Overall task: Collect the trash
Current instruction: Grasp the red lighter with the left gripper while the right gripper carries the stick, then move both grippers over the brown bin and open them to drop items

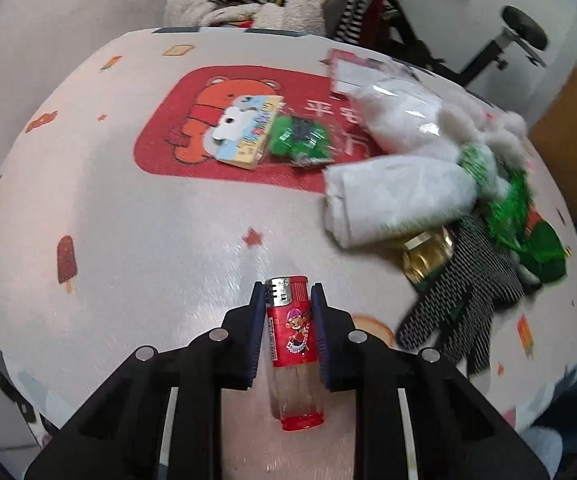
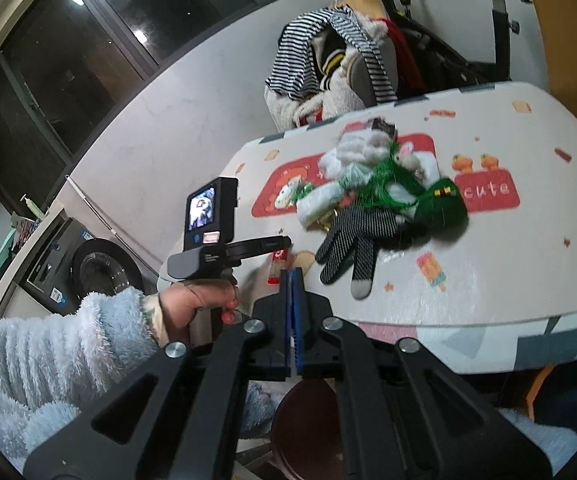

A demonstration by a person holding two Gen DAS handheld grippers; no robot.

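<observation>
A red lighter [image 1: 292, 336] with a clear lower body lies on the patterned table [image 1: 128, 220] near its front edge. My left gripper [image 1: 288, 292] is shut on it, with the blue pads against both sides of its red upper part. The right wrist view shows the same lighter [image 2: 278, 266] under the left gripper's body, held by a hand in a fluffy pale-blue sleeve [image 2: 48, 340]. My right gripper [image 2: 291, 276] is shut with nothing between its pads, hovering at the table's near edge. A heap of trash [image 2: 368, 184] lies mid-table.
The heap holds white rolled bags [image 1: 396, 200], green wrappers [image 1: 508, 208], a gold jar [image 1: 428, 256] and a dotted black glove [image 1: 460, 300]. A cartoon card [image 1: 244, 132] and a green packet [image 1: 300, 140] lie apart. A brown round container [image 2: 308, 420] sits below the table edge. A clothes-piled chair [image 2: 328, 60] stands behind.
</observation>
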